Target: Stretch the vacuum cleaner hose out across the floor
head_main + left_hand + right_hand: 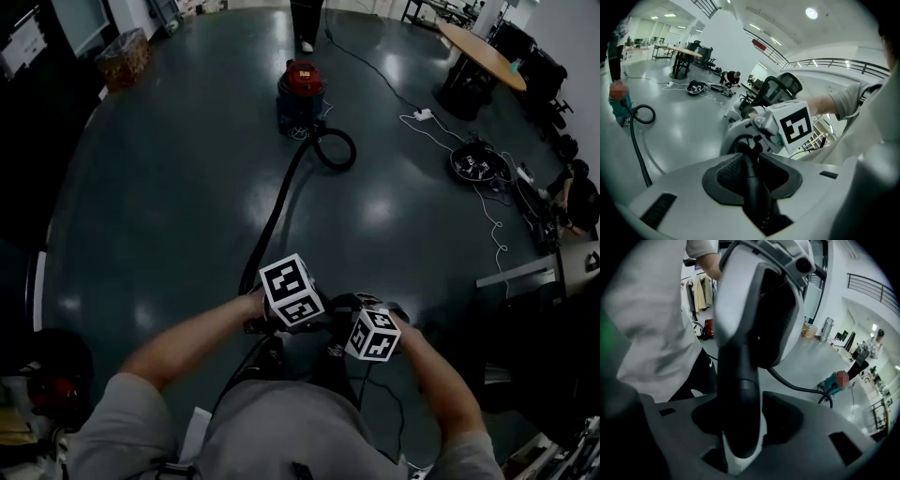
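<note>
Black hose runs lengthwise from the vacuum cleaner toward the person, with one loop beside the machine. Left gripper and right gripper, side by side, both clamp its end farthest from the vacuum cleaner, so I reckon the pull goes straight away from it.

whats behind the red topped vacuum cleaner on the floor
A person's dark legs and white shoe stand behind the red-topped vacuum cleaner; its body hides the floor directly behind.
</note>
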`<state>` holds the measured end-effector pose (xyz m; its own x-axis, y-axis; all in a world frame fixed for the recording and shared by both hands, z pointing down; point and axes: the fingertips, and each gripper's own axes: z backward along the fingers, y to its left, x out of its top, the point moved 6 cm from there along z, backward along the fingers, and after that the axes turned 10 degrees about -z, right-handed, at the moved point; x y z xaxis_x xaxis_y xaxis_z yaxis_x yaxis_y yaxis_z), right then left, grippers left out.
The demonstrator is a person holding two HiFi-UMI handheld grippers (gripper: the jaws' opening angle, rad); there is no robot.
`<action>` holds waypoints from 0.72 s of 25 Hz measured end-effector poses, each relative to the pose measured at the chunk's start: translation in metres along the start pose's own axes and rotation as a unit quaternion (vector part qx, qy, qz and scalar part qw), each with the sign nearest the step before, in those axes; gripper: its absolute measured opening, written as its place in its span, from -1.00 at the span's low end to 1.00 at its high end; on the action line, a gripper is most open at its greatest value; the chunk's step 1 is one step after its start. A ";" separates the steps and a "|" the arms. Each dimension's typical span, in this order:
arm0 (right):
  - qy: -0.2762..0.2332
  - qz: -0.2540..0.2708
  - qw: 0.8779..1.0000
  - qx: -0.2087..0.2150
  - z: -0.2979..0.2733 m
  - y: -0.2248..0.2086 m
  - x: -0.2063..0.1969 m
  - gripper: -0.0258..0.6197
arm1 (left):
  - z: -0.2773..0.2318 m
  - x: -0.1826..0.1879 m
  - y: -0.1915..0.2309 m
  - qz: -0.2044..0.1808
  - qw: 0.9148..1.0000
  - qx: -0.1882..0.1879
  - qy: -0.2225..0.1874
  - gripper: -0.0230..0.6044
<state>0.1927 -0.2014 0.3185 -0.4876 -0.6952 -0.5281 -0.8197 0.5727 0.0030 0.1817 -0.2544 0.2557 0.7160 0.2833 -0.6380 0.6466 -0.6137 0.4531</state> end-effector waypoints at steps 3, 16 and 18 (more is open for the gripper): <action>0.003 -0.059 0.998 0.008 -0.023 0.038 0.017 -0.57 | 0.036 -0.022 -0.010 0.022 0.998 -0.013 -0.058 -0.91; -0.071 -0.274 0.952 -0.114 -0.003 0.062 0.034 -0.57 | 0.091 -0.068 -0.064 -0.063 0.993 0.066 -0.074 -0.91; -0.084 -0.285 0.946 -0.130 0.007 0.064 0.033 -0.57 | 0.088 -0.078 -0.077 -0.059 0.990 0.085 -0.093 -0.91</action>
<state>0.1269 -0.1845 0.2952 0.0919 -0.7676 -0.6343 -0.9921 -0.0157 -0.1247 0.0525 -0.2940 0.2161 0.5678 0.2293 -0.7906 0.6575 -0.7042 0.2679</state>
